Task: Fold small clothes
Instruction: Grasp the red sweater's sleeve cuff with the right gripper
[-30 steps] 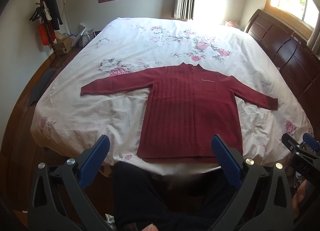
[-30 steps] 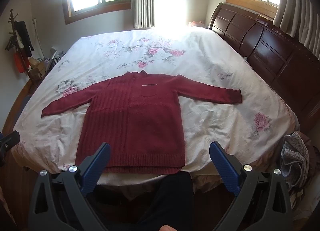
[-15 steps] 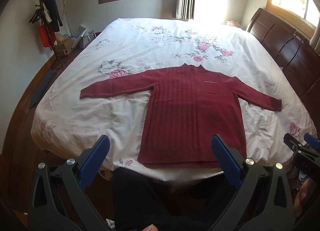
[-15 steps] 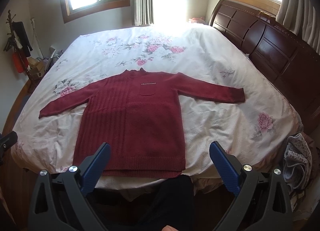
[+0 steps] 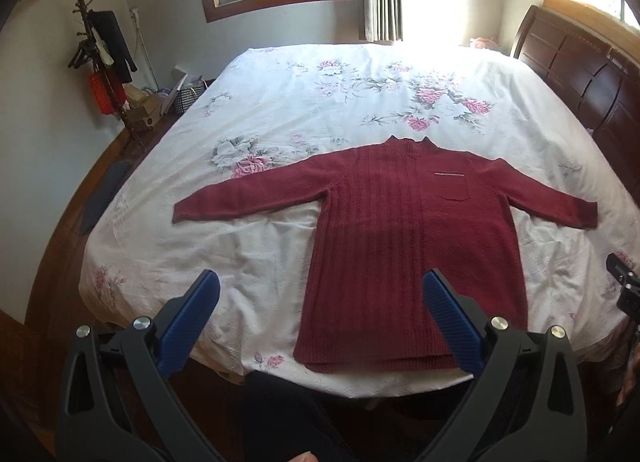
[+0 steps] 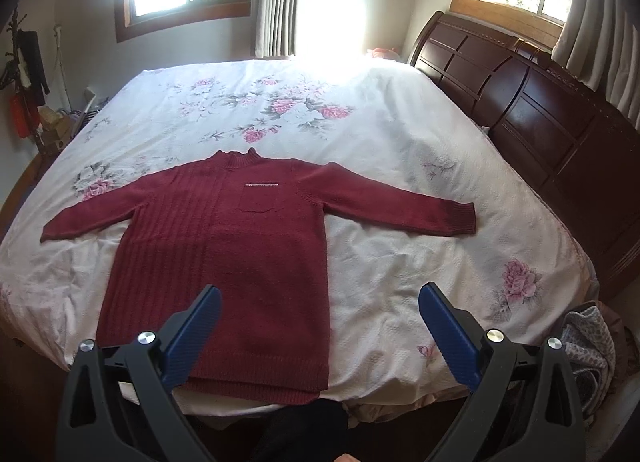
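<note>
I can read no text, brand or number anywhere in either view. The sweater (image 6: 224, 246) carries a thin pale strip (image 6: 262, 184) above its chest pocket, at about 12 o'clock from my right gripper (image 6: 320, 312), but any lettering on it is too small for me to make out.

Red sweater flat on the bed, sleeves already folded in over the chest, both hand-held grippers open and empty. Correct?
Not quite: the sleeves are not folded in. The red sweater lies flat on the bed with both sleeves spread straight out to the sides, as the right wrist view shows. The rest stands: the left hand-held gripper and the right hand-held gripper are both open and empty.
</note>
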